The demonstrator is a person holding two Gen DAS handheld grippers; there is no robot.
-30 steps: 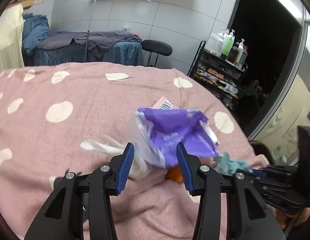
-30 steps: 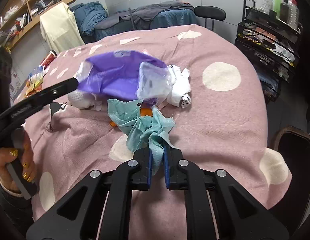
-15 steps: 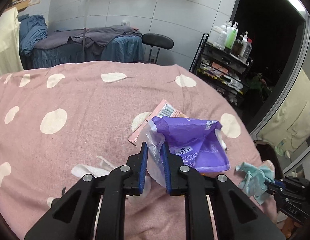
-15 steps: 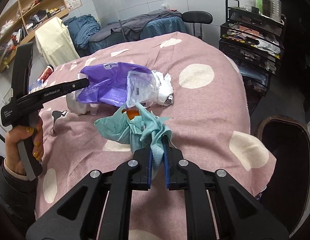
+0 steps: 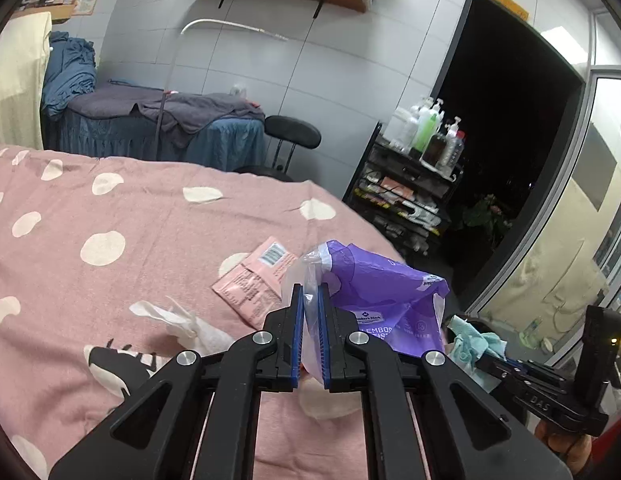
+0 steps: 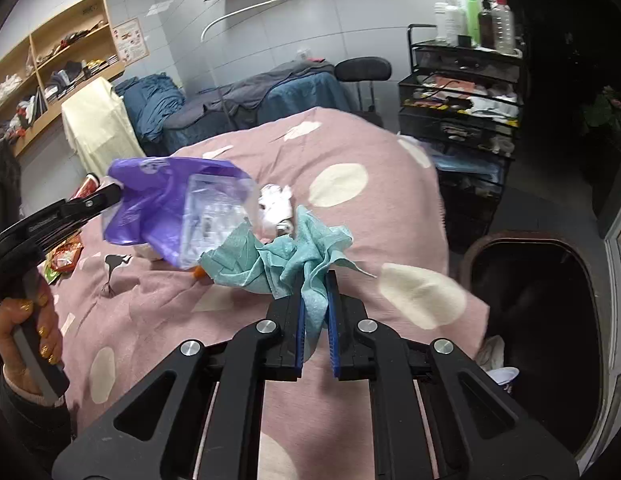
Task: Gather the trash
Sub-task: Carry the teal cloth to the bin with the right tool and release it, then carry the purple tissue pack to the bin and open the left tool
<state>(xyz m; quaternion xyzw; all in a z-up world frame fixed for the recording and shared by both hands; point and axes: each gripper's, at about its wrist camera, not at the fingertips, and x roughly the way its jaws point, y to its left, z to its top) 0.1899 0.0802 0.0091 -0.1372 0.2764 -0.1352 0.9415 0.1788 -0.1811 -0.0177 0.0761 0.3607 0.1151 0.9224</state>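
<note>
Purple wrapper (image 5: 384, 294) reads "Member's Mark", partly "EMBOS".

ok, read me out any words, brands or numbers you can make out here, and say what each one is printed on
"Member's Mark": purple plastic bag, small white logo, just legible.
"EMBOS", cut off by a fold: same bag, the larger line below.
"DAS": black body of the right tool, partly hidden.
Pink packet on the bedspread: barcode and fine print, too small to read.
Wall poster, bottle labels, lettering on the left tool: blurred, unreadable.
</note>
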